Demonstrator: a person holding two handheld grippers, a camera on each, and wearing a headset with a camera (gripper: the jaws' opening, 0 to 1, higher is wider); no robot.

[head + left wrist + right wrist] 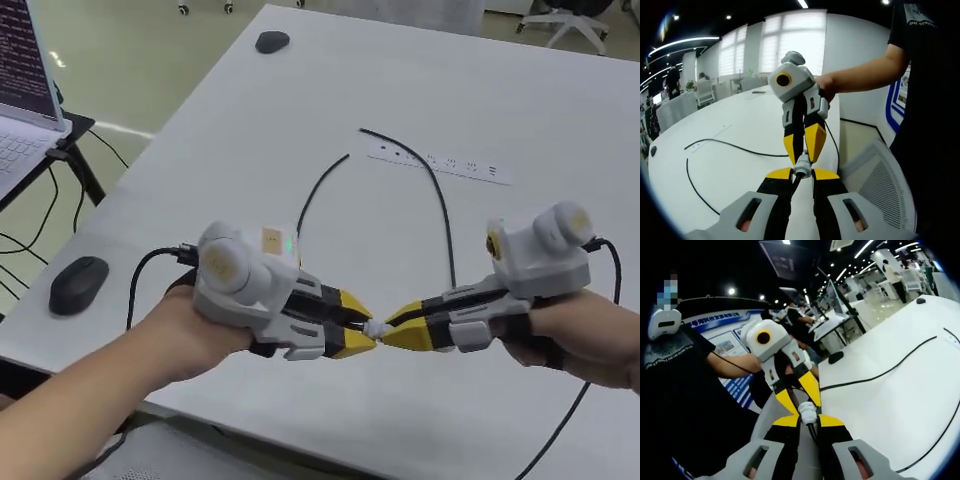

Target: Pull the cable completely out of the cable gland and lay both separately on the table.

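Observation:
A small white cable gland (377, 328) hangs above the table's near edge, between the tips of both grippers. The left gripper (362, 330) comes in from the left and is shut on the black cable (794, 186) just behind the gland (802, 169). The right gripper (392, 324) faces it from the right and is shut on the gland (808, 413), with cable (813, 433) running back between its jaws. The rest of the cable (437, 200) lies in an arc over the white table (300, 110). In the left gripper view the right gripper (803, 150) points down at the gland.
A white power strip (440, 163) lies beyond the cable's arc. One dark mouse (78, 284) sits at the table's left edge and another (271, 41) at the far side. A laptop (20, 100) stands on a side stand to the left. People stand in the background.

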